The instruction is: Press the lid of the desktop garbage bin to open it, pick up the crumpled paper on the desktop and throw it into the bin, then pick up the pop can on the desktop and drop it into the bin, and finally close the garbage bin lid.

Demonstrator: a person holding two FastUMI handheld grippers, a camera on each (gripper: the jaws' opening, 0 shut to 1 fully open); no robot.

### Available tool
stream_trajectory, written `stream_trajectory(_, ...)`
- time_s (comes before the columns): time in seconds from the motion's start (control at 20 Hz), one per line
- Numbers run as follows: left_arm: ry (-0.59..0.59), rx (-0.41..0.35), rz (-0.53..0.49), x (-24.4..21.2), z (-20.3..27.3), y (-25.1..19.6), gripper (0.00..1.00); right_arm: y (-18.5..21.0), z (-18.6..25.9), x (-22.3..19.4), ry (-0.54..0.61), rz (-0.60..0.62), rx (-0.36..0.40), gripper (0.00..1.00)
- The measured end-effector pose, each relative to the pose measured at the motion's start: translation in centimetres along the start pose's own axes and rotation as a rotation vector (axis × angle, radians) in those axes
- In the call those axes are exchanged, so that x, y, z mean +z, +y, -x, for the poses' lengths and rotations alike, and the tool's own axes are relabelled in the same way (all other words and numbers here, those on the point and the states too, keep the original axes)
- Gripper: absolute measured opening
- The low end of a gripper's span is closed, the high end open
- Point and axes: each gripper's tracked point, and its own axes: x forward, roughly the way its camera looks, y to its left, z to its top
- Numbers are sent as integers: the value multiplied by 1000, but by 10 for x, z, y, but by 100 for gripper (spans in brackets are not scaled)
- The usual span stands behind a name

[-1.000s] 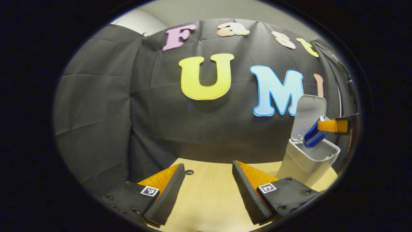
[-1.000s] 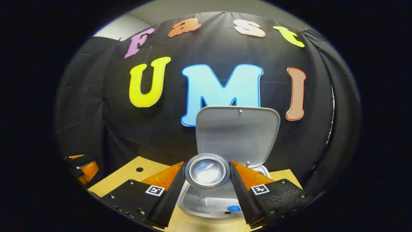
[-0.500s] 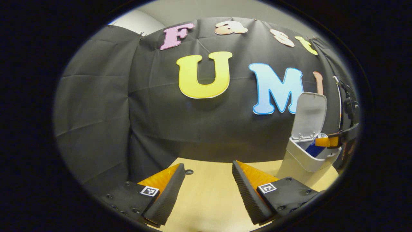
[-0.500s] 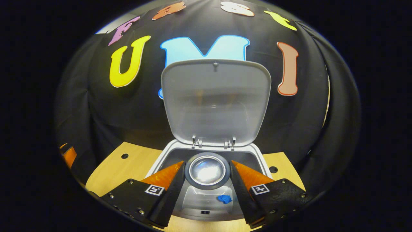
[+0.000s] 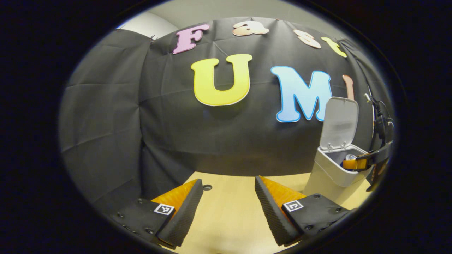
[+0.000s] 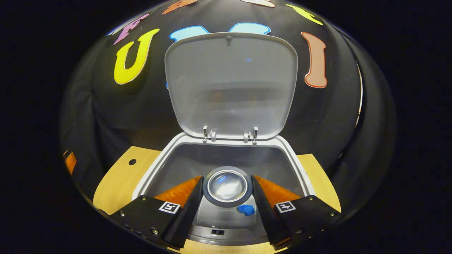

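Here the right gripper points down into the open garbage bin, both fingers clamped on the pop can, whose end faces the camera inside the bin mouth. A blue scrap lies just below the can. Beyond, the lid stands upright on its hinges. The left gripper hovers level over the wooden desktop, fingers spread and empty, well apart from the bin at far right.

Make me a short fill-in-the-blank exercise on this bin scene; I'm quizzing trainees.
1. The bin's lid stands ____.
2. The right gripper is shut on the ____.
3. The can is held over the bin's ____.
4. The left gripper holds ____.

Missing words: open; can; opening; nothing
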Motion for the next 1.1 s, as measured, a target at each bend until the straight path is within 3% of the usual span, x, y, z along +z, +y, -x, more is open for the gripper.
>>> stream_trajectory(0.45,7,2,-5,-2,0,-1,96,1,-2,-5,-4,-2,2,84)
stream_trajectory(0.5,6,2,-6,-2,0,-1,100,1,-1,-4,-5,-2,3,85)
stream_trajectory(0.55,7,2,-6,-1,1,-1,96,2,-1,-5,-5,-2,4,85)
stream_trajectory(0.6,7,2,-6,-1,1,-1,100,2,-1,-4,-6,-2,5,85)
stream_trajectory(0.7,7,3,-7,-1,2,-1,96,2,-2,-4,-7,-1,9,85)
stream_trajectory(1.1,10,13,-4,-3,5,3,96,4,-1,-2,-17,-2,15,85)
